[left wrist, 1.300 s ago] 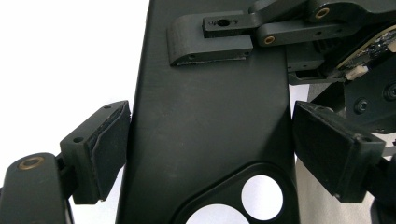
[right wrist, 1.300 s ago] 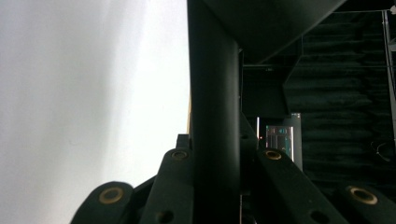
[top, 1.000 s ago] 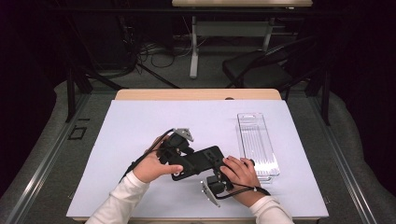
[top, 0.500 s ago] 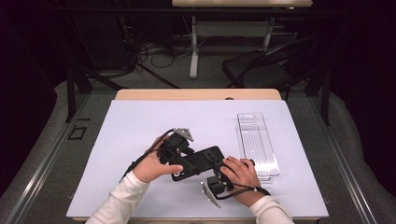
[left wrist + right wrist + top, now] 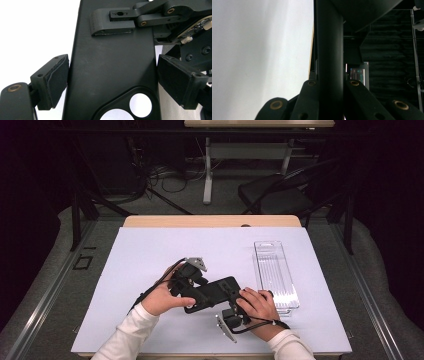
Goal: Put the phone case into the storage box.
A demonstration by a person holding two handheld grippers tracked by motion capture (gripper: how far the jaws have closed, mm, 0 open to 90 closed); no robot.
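Note:
A flat black phone case (image 5: 215,292) with a round camera hole is held above the white table cover (image 5: 150,250) between both hands. In the left gripper view my left gripper (image 5: 112,80) straddles the case's (image 5: 110,65) width, with one pad (image 5: 53,82) against each long edge, shut on it. The right gripper's jaw presses on the case's face at the top of that view. In the right gripper view the case (image 5: 329,50) stands edge-on between the jaws of my right gripper (image 5: 329,86), which is shut on it. In the high view the left gripper (image 5: 199,294) comes from the left and the right gripper (image 5: 232,302) from below.
A clear, ribbed plastic tray (image 5: 275,272) lies lengthwise on the right side of the table, just beyond the right hand. The table's wooden far edge (image 5: 210,221) shows behind the cover. A dark chair (image 5: 280,195) and cables stand on the floor beyond.

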